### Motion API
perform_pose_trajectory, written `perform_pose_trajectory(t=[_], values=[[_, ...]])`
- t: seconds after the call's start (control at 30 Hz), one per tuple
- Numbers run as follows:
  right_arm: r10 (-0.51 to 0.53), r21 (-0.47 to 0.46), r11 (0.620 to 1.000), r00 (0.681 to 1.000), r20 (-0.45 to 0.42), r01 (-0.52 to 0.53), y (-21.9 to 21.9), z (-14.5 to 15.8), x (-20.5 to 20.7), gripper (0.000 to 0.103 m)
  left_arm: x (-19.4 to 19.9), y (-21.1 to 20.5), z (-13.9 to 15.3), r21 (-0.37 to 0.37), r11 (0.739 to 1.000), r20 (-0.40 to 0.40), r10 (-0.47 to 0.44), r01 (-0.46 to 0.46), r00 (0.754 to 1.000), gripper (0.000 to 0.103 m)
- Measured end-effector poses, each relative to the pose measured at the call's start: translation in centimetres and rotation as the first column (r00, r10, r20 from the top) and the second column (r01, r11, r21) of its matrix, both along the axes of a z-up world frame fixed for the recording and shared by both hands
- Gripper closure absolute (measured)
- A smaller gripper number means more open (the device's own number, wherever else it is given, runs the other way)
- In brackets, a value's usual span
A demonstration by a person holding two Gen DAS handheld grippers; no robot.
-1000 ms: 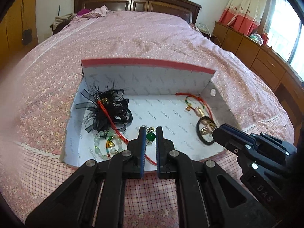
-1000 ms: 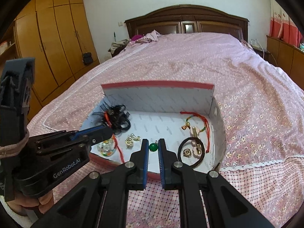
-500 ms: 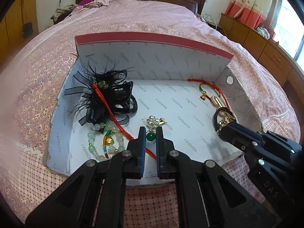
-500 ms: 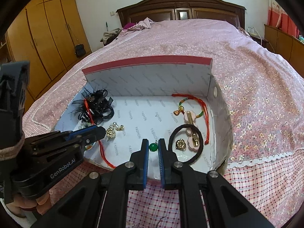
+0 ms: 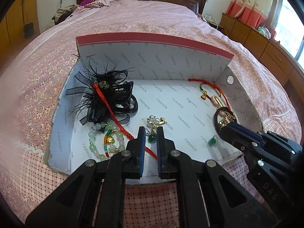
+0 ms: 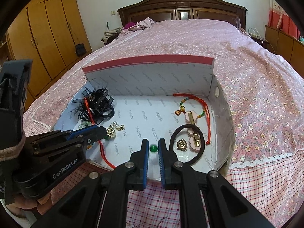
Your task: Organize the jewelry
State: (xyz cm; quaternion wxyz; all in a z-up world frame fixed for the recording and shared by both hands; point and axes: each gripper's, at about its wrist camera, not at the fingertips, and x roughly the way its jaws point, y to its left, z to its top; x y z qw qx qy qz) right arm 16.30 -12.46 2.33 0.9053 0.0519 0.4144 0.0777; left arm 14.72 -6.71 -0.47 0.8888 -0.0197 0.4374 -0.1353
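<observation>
We had the left gripper [image 5: 151, 133] with jaws closed on a green bead earring [image 5: 152, 138], held low over the near edge of the open cardboard box [image 5: 152, 60] on the bed [image 5: 133, 19]. Our right gripper [image 6: 152, 144] likewise pinched a second green bead earring [image 6: 153, 148] over the box floor (seen in the left view as a green drop [image 5: 212, 141] at its tip).

Inside the box, left side: black feather hair clip [image 5: 106, 95], a red cord [image 5: 114, 117] running across it, a pale green bead bracelet [image 5: 98, 138], and a pearl-and-gold earring cluster [image 5: 156, 120] just beyond the left jaws. Right side: black hair tie [image 6: 187, 144] ringing a gold charm [image 6: 182, 144], a pink flower hair clip [image 6: 192, 131] overlapping it, and a red-and-rainbow cord bracelet [image 6: 191, 102] near the back corner. Box wall stood upright at the rear (red top edge).
</observation>
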Motion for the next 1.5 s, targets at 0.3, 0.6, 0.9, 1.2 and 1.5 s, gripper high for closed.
perform_pose_trajectory(t=[0.3, 0.6, 0.9, 1.2, 1.5], values=[[-0.022, 0.025, 0.999, 1.0, 0.005, 0.022, -0.5, 0.7, -0.7, 0.09, -1.1, 0.6, 0.9, -0.005, 1.0, 0.002, 0.017, -0.017, 1.0, 0.091], [-0.025, 0.032, 0.999, 0.999, 0.03, 0.024, -0.5, 2.0, -1.8, 0.085, -2.1, 1.2, 2.3, -0.01, 0.999, 0.021, 0.035, -0.035, 0.999, 0.087], [-0.026, 0.034, 0.999, 0.998, 0.06, 0.024, -0.2, 3.7, -3.4, 0.077, -4.0, 2.1, 4.0, -0.012, 0.999, 0.049, 0.042, -0.041, 0.998, 0.08], [-0.027, 0.03, 0.999, 0.995, 0.095, 0.024, 0.4, 5.5, -5.8, 0.064, -6.2, 2.8, 5.6, -0.012, 0.999, 0.082, 0.053, -0.053, 0.995, 0.063], [-0.044, 0.022, 0.999, 0.993, 0.11, 0.041, 0.9, 6.3, -8.0, 0.051, -7.8, 3.5, 5.9, 0.001, 0.997, 0.091, 0.074, -0.075, 0.993, 0.054]])
